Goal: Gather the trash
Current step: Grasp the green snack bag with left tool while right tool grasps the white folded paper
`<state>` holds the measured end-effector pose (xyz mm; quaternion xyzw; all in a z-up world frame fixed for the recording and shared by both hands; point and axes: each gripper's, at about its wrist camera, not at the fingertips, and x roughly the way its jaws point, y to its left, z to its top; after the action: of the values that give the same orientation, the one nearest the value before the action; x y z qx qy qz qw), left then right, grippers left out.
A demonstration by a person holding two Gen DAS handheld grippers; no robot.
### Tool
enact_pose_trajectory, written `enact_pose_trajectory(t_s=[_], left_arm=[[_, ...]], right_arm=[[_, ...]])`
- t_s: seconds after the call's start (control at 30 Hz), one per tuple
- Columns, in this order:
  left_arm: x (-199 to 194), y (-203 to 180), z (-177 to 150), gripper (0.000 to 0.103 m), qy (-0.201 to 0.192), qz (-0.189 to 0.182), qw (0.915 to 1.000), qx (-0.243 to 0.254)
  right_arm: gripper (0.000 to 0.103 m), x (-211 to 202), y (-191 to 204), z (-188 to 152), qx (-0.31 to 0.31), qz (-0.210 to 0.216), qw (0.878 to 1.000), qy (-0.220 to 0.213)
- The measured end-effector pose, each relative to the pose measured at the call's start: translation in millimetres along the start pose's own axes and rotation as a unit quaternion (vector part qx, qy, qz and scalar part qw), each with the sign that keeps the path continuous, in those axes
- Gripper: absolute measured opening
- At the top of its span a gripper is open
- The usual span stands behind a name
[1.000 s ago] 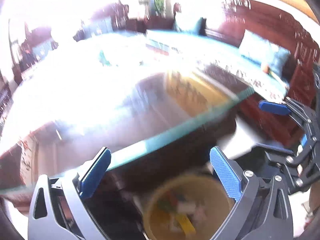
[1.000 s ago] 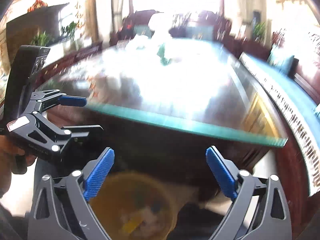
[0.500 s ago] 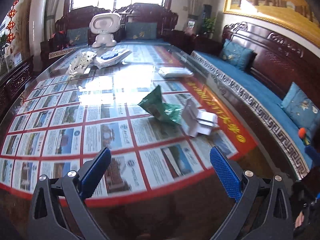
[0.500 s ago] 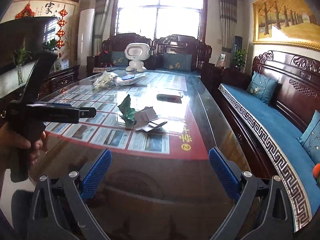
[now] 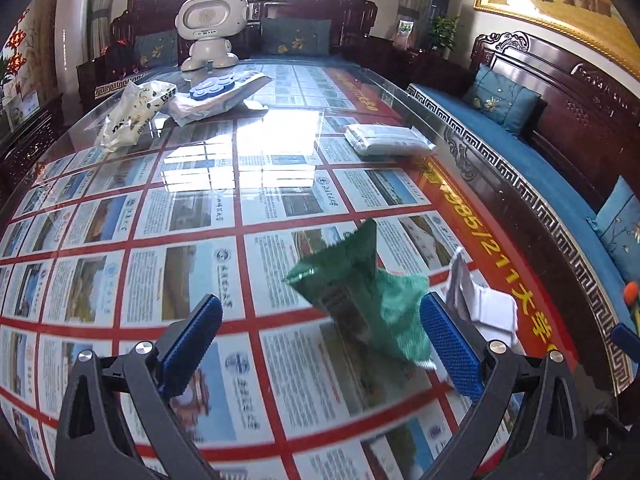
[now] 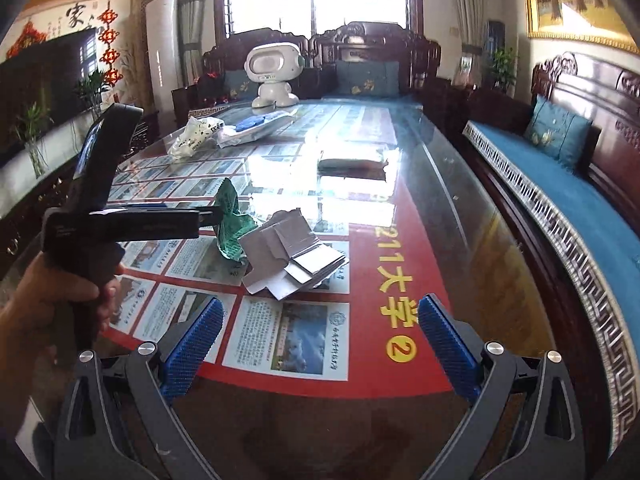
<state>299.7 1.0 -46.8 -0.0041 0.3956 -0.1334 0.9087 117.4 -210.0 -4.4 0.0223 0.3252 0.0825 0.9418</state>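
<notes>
Right now the crinkly green wrapper (image 5: pixel 362 292) stands crumpled on the glass tabletop (image 5: pixel 208 168) just ahead of the left gripper (image 5: pixel 320 344), peak up and away, nearer its right finger, touching flattened white cardboard (image 6: pixel 290 258); both left and right gripper (image 6: pixel 320 340) gape wide, empty.

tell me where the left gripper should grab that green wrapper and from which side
Probably the raised peak of the green wrapper, which stands up off the glass table. Come from the near edge with the open left gripper, closing across the crumpled ridge. The flattened white carton touches its right side, so stay left of it.
</notes>
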Motion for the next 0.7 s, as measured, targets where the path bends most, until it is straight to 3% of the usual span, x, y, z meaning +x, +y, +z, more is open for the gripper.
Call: enact_pose_trajectory(t_s=[0.27,0.33,0.37,0.4,0.7], left_arm=[[40,9,23,0.098,0.029,-0.017,0.9991,-0.024],[42,5,20,0.086,0.032,-0.023,0.999,-0.02],[43,3,18,0.068,0.035,-0.026,0.9989,-0.015],[41,1,16,0.057,0.032,-0.026,0.9991,-0.012],[21,22,4,0.051,0.015,-0.051,0.996,-0.071]], right_arm=[[0.095,17,-21,11,0.055,0.017,0.998,0.016],[0.095,22,-22,12,0.058,0.016,0.998,0.025],[0.095,24,-23,12,0.057,0.015,0.998,0.029],[0.095,26,-23,12,0.055,0.013,0.998,0.033],[0.095,46,-24,23,0.07,0.023,0.995,0.061]])
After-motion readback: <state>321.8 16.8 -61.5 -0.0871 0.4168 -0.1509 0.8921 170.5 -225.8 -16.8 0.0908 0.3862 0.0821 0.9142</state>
